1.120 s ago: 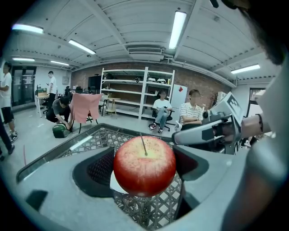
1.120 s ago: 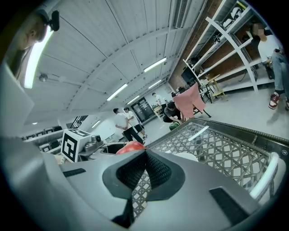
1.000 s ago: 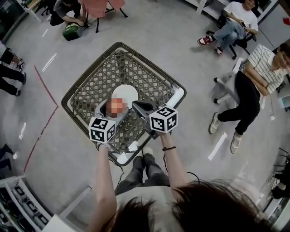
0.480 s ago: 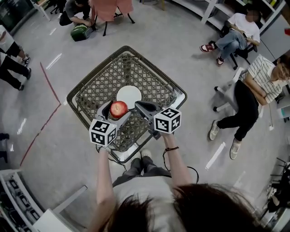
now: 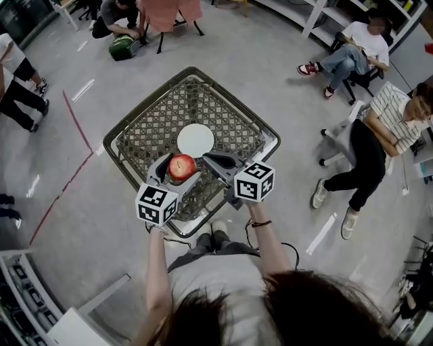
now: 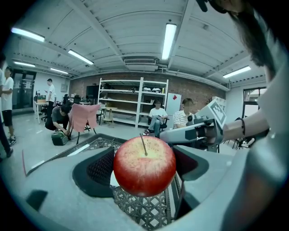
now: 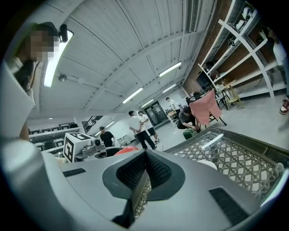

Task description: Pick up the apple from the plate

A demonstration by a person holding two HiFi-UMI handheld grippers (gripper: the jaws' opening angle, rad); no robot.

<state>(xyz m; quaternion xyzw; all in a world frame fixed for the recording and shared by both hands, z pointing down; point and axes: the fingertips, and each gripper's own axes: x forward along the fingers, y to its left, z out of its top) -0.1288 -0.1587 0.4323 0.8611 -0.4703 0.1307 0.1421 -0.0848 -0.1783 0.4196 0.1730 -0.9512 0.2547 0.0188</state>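
A red apple [image 5: 181,166] with a stem hangs above the wire cart basket [image 5: 150,115], held off the white plate [image 5: 195,140], which lies bare just beyond it. My left gripper [image 5: 180,169] is shut on the apple; in the left gripper view the apple [image 6: 144,166] fills the gap between both jaws, with a sliver of the plate [image 6: 112,178] behind it. My right gripper [image 5: 207,158] sits just right of the apple, jaws shut together with nothing between them [image 7: 145,155]. The apple's red top [image 7: 128,150] shows past its left jaw.
The cart basket's rim [image 5: 269,137] surrounds the plate. People sit on chairs at the right [image 5: 379,128] and back right [image 5: 352,40], and others crouch or stand at the back left [image 5: 118,17]. A red tape line [image 5: 71,169] runs along the floor on the left.
The apple, held in my left gripper, has come off the plate and moved back toward me. The plate now lies uncovered. My right gripper stayed beside it, shut.
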